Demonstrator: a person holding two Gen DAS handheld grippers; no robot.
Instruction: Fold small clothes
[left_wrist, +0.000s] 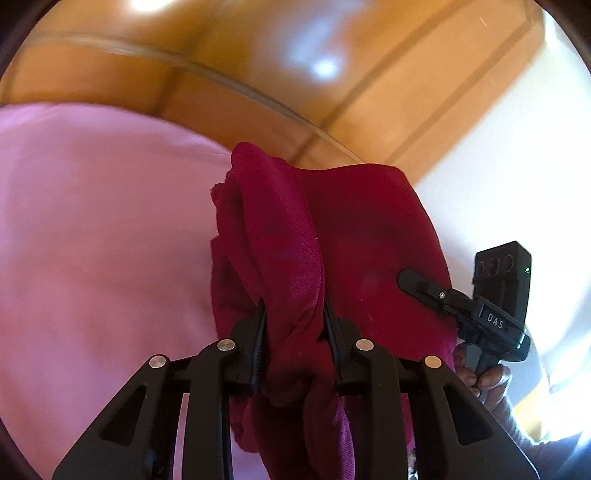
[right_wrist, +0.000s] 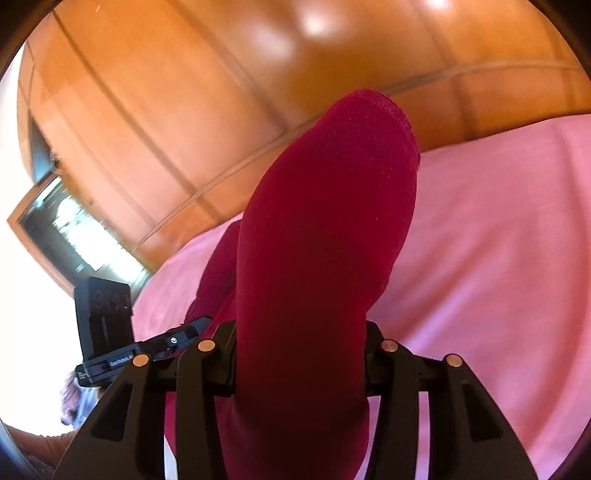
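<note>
Both tongs, left (left_wrist: 295, 314) and right (right_wrist: 301, 332), are clamped on the dark red garment (left_wrist: 351, 229), lifted above the pink bed sheet (left_wrist: 92, 240) below them. Folding seems only begun (the cloth hangs bunched between the 2 tongs); laying flat and creasing remain.

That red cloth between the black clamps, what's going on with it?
A person is holding a two-finger gripper in each hand and folding a small dark red garment over a pink sheet. The left gripper is shut on a bunched part of the cloth, and the right gripper is shut on another part of it, so the garment is held up between the two. Wooden panels fill the background. The fold is not finished; the cloth is not laid flat yet.
</note>
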